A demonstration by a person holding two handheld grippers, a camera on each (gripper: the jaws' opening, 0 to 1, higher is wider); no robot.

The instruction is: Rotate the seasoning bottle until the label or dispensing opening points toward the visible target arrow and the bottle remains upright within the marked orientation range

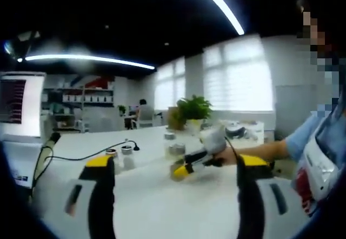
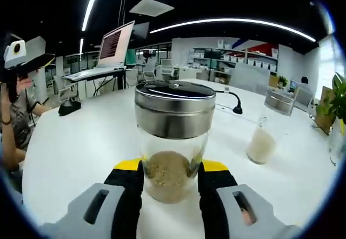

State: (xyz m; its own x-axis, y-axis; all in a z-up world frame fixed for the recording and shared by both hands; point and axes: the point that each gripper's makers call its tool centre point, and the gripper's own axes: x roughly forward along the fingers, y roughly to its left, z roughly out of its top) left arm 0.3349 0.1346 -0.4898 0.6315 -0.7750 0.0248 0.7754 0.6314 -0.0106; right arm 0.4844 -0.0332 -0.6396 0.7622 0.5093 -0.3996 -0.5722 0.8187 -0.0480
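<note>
Seasoning bottle (image 2: 174,141), steel-lidded glass with tan powder, stands clamped in right gripper (image 2: 171,180).

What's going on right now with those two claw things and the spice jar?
Right gripper: jaws closed on seasoning bottle, upright on the white table. Left gripper: jaws open, nothing between them. Second bottle stands off to the side, not blocking.

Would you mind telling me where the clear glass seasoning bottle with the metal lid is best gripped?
Grip the clear glass seasoning bottle low on its round body, from the side, as the right gripper does. It stands upright on the white table, and the wider metal lid overhangs.
</note>
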